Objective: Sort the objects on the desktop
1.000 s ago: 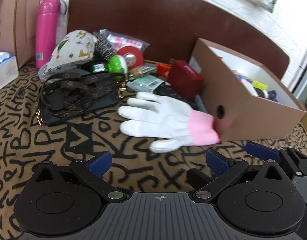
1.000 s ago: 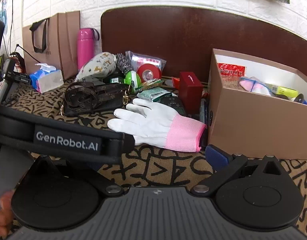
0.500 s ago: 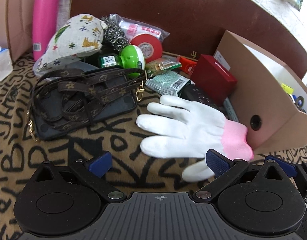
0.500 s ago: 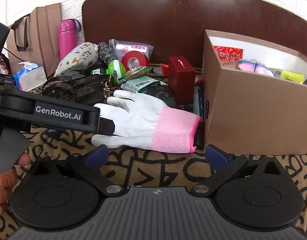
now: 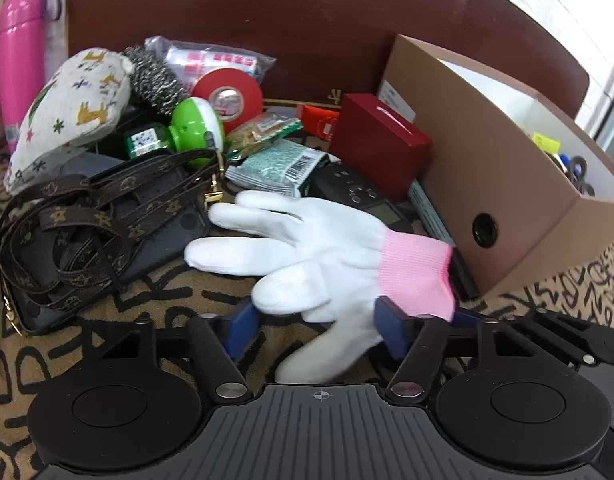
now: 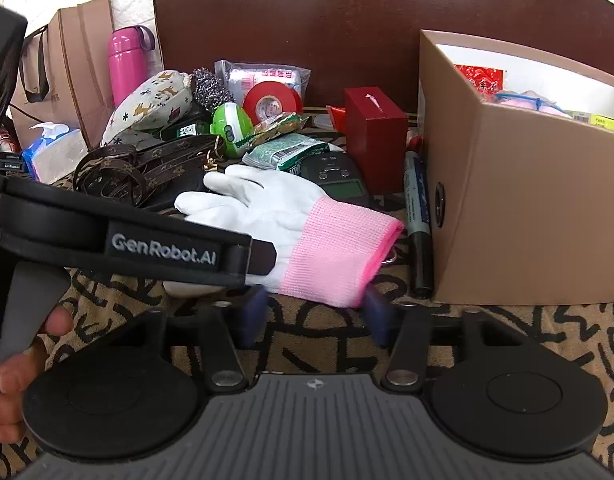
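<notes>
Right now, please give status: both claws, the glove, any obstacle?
Left claw closing around glove thumb. Right claw closing at pink cuff. Glove flat on cloth. Marker and box close by.

The left gripper's strap (image 6: pixel 163 246) hides the glove's (image 6: pixel 283 216) thumb side, and the box's (image 6: pixel 527 208) far contents are perhaps stationery, cut off.

"GenRobot.AI" stands in white letters on the black strap (image 6: pixel 163 246) of the left gripper.

Cardboard box (image 6: pixel 527 216) walls off right; clutter behind; near cloth (image 6: pixel 507 332) free.
</notes>
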`<state>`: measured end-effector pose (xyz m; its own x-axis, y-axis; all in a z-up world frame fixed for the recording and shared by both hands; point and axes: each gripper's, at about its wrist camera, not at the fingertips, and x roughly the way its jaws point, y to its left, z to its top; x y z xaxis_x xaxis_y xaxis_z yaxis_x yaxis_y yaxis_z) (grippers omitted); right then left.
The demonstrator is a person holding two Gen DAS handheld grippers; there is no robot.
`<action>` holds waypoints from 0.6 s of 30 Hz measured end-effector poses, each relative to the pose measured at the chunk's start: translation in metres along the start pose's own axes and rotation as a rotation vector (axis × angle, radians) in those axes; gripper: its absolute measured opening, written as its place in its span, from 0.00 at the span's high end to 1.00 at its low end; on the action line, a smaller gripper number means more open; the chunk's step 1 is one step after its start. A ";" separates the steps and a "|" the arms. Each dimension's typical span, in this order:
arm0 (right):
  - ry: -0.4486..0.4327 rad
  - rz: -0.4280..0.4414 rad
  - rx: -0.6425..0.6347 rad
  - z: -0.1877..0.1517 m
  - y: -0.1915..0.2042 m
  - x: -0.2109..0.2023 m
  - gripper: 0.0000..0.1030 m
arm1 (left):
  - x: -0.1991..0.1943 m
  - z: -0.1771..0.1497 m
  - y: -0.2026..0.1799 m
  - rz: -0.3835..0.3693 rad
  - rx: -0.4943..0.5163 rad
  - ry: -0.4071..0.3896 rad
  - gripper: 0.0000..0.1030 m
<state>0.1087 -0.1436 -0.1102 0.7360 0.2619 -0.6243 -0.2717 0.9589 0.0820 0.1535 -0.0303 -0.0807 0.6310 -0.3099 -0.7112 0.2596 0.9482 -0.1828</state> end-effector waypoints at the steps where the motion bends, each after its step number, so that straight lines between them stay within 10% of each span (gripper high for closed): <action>1: -0.004 0.001 -0.004 0.000 0.001 -0.001 0.62 | 0.000 -0.001 -0.001 -0.007 0.008 0.001 0.40; 3: -0.012 0.009 -0.003 0.000 0.000 -0.003 0.82 | 0.000 -0.002 -0.002 -0.034 0.005 0.014 0.57; 8: -0.019 0.040 -0.012 -0.002 0.003 -0.011 0.93 | -0.006 -0.007 -0.009 -0.047 0.019 0.022 0.87; 17: 0.000 0.108 -0.072 -0.018 0.009 -0.048 0.94 | -0.040 -0.031 -0.002 -0.105 0.007 0.038 0.91; 18: 0.014 0.118 -0.085 -0.021 0.009 -0.051 0.94 | -0.044 -0.034 -0.002 -0.097 0.013 0.036 0.67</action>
<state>0.0551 -0.1506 -0.0940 0.6873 0.3707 -0.6247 -0.4082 0.9085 0.0900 0.1008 -0.0159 -0.0721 0.5758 -0.3971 -0.7147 0.3280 0.9129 -0.2430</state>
